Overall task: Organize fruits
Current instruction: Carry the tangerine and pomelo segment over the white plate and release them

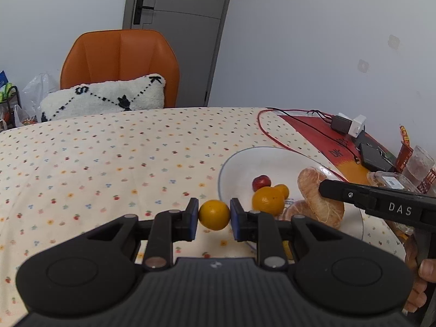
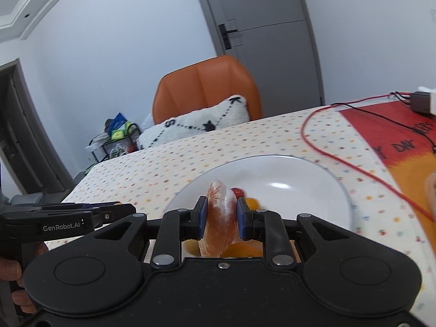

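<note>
We are carrying fruit to the plate [image 1: 239, 158]: left gripper [image 1: 214, 215] clamping an orange [image 1: 214, 214] just left of its rim, right gripper [image 2: 222, 218] clamping a peeled segment [image 2: 220, 218] over its near edge; next, lowering and releasing.

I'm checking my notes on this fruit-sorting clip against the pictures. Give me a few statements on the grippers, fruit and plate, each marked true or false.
1. The left gripper is shut on a small orange. True.
2. The right gripper is open and holds nothing. False: it is shut on a peeled citrus piece.
3. A small red fruit lies on the white plate. True.
4. The plate holds no fruit at all. False: besides the red fruit, two oranges and another peeled piece lie on it.
5. A red cable runs across the tablecloth beside the plate. True.
</note>
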`<state>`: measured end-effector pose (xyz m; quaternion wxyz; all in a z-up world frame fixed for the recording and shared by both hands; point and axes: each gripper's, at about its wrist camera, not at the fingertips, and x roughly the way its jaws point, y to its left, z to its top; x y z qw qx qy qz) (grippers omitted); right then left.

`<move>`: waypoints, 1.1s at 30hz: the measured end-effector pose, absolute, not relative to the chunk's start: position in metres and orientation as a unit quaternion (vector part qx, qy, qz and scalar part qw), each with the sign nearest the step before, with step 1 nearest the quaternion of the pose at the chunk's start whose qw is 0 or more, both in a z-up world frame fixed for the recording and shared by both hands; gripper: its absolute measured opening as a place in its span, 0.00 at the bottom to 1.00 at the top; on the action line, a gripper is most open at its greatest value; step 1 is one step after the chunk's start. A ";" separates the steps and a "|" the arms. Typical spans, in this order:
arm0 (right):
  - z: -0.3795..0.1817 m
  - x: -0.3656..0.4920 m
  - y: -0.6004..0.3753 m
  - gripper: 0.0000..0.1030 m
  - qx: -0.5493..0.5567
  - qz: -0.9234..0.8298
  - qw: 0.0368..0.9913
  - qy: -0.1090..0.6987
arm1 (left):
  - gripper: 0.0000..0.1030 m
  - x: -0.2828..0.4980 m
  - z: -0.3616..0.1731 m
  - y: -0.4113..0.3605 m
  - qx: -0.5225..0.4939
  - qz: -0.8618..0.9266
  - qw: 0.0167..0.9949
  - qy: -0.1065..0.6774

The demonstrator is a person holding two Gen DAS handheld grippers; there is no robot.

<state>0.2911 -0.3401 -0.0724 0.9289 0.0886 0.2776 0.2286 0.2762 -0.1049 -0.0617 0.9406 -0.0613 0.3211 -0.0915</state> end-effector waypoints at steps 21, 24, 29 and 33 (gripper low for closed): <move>-0.084 0.324 -0.399 0.15 0.119 0.174 0.936 0.281 | 0.26 0.312 -0.067 -0.133 -0.051 -0.096 0.935 0.338; -0.082 0.327 -0.398 0.20 0.120 0.169 0.940 0.270 | 0.26 0.311 -0.064 -0.127 -0.056 -0.091 0.935 0.337; -0.079 0.325 -0.398 0.23 0.130 0.167 0.939 0.270 | 0.34 0.302 -0.059 -0.119 -0.062 -0.085 0.935 0.338; -0.077 0.316 -0.395 0.26 0.133 0.171 0.938 0.271 | 0.50 0.288 -0.053 -0.113 -0.062 -0.081 0.939 0.329</move>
